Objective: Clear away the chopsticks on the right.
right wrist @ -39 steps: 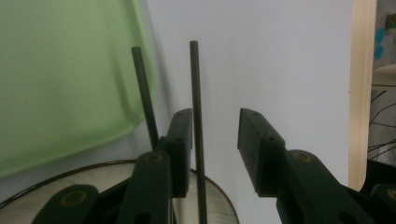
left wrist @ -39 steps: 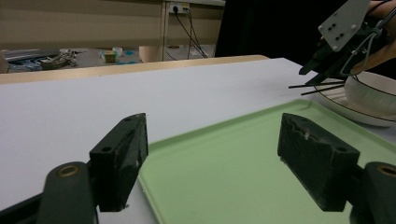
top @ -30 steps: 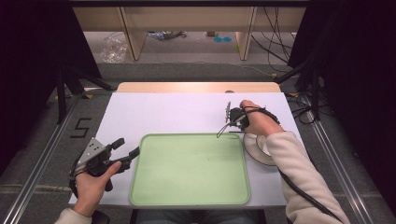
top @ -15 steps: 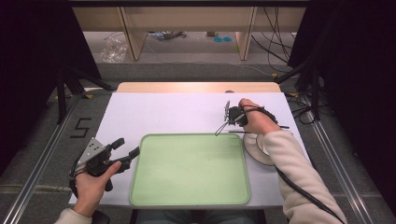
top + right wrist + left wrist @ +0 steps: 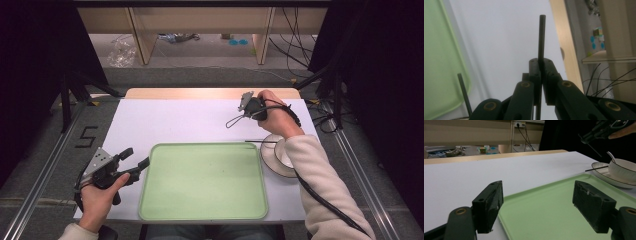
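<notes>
Only a black "5" (image 5: 86,136) marks the floor. We pinch one dark chopstick (image 5: 541,40) in our right gripper (image 5: 243,112), aloft beyond the green tray (image 5: 202,181); its twin (image 5: 260,141) lies beside the bowl (image 5: 284,152). Our left gripper (image 5: 134,159) gapes at the tray's left edge.

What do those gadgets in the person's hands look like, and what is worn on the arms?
Both the left gripper and the right gripper are black, each with two blocky jaws on brass-pinned links and a grey three-cornered plate on top. A black cable trails along the cream sleeve.
</notes>
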Demonstrator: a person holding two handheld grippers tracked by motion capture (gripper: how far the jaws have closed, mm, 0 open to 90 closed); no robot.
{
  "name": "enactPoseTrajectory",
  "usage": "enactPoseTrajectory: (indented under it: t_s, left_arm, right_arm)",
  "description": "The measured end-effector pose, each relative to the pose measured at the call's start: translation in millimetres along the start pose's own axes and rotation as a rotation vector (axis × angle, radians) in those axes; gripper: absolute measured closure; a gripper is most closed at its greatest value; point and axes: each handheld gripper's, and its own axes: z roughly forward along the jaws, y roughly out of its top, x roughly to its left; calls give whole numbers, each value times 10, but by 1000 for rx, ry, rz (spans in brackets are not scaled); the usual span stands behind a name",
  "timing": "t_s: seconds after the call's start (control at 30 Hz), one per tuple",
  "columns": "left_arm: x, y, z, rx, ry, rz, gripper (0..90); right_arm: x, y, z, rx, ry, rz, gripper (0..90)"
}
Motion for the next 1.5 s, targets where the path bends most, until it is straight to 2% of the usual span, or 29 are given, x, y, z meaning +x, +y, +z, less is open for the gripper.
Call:
enactPoseTrajectory:
  t_s: [0.2,0.5,0.53,0.57,0.6,0.63,0.67,0.73,0.77,0.8,0.83,0.93,0.97,1.0,1.03,1.07,1.1,1.17,1.2,1.23,1.3,1.33,1.43,1.5]
  left_arm:
    - [0,0,1,0,0,0,246]
    - [1,0,2,-1,-2,-1,246]
    - [1,0,3,-1,-3,0,246]
    - [1,0,3,-1,-2,0,246]
    - [1,0,3,-1,-2,0,246]
    - [0,1,2,-1,-2,-1,247]
    - [1,1,2,0,-2,0,246]
    - [0,0,2,0,-2,0,246]
    - [1,0,3,-1,-3,-1,246]
    - [0,1,2,-2,-2,-2,246]
    - [0,1,2,-3,-2,-3,246]
    - [1,1,3,-2,-3,-2,247]
    - [0,1,3,-2,-3,-2,247]
    - [0,1,4,-2,-3,-2,247]
    - [0,1,3,-2,-3,-2,247]
    - [0,1,2,-2,-3,-2,246]
    - [-1,1,2,-3,-3,-2,247]
    - [-1,1,2,-4,-4,-4,247]
    - [-1,1,2,-4,-4,-4,247]
    - [-1,2,3,-3,-4,-3,246]
    - [-2,2,3,-3,-4,-2,246]
    - [-1,1,3,-3,-4,-3,246]
    - [-2,2,4,-4,-2,-3,246]
    - [-3,3,2,-1,-2,-1,247]
  right_arm:
    - [-85,38,-126,-94,-39,90,879]
    - [-237,63,-334,-234,-45,350,879]
    - [-249,63,-346,-245,-45,366,879]
    - [-263,64,-364,-266,-39,401,880]
    - [-263,64,-364,-266,-39,401,880]
    - [-288,66,-389,-286,-28,449,880]
    - [-297,68,-404,-291,-25,474,880]
    - [-311,68,-412,-303,-30,491,880]
    - [-329,68,-438,-320,-11,555,880]
    - [-328,69,-443,-324,-11,573,880]
    - [-329,77,-458,-327,6,615,880]
    - [-351,79,-482,-350,34,695,880]
    - [-351,79,-482,-350,34,695,880]
    - [-374,62,-496,-368,42,745,880]
    - [-374,62,-496,-368,42,745,880]
    - [-389,53,-521,-361,55,811,880]
    - [-388,56,-529,-364,61,858,880]
    - [-394,43,-554,-340,74,926,880]
    - [-394,43,-554,-340,74,926,880]
    - [-395,28,-576,-332,91,989,880]
    - [-390,17,-595,-319,102,1027,880]
    - [-376,26,-614,-300,119,1065,880]
    - [-356,30,-631,-277,161,1098,880]
    - [-335,40,-649,-240,188,1114,880]
